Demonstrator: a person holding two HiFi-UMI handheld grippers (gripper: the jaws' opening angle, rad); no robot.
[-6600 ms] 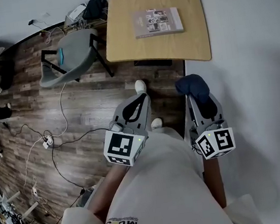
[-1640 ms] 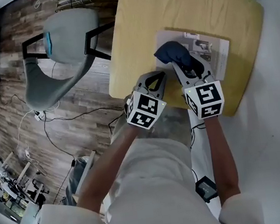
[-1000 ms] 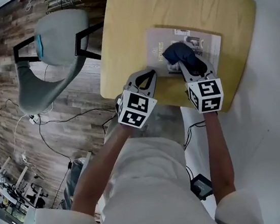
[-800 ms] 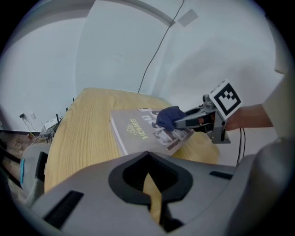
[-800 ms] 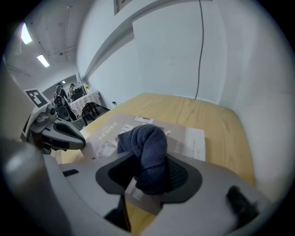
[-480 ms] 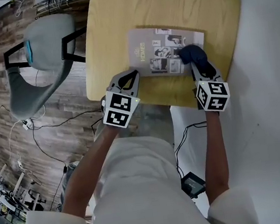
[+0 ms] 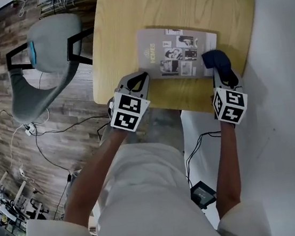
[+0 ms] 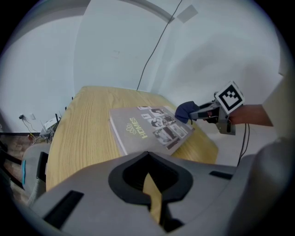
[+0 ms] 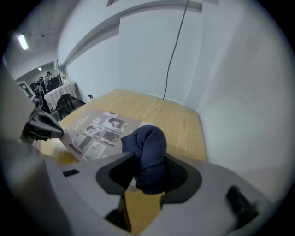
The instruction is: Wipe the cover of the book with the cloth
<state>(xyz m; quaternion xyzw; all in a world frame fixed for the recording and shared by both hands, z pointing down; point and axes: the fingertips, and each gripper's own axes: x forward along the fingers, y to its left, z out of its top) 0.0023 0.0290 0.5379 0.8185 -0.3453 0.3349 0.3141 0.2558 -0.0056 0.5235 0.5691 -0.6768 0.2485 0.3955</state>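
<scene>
A grey book [image 7: 174, 52] with photos on its cover lies flat on the yellow wooden table [image 7: 175, 0]. My right gripper [image 7: 219, 68] is shut on a dark blue cloth [image 7: 216, 58], which rests at the book's near right corner, half over the edge. In the right gripper view the cloth [image 9: 150, 150] bulges out between the jaws of the right gripper [image 9: 147, 161], with the book [image 9: 99, 131] beyond and to the left. My left gripper [image 7: 140, 79] hovers shut and empty by the table's near edge, just short of the book [image 8: 147, 128]. From the left gripper [image 8: 147, 154] the cloth [image 8: 183, 110] shows at the far right corner.
A grey chair [image 7: 45, 58] stands left of the table on the wood floor, where cables [image 7: 47, 136] trail. A white wall and pale floor lie to the right. A small black device [image 7: 203, 194] with a cord sits on the floor near my legs.
The right gripper has dragged the cloth across the cover from its left part to its right near corner. The left gripper has stayed by the table's near edge.
</scene>
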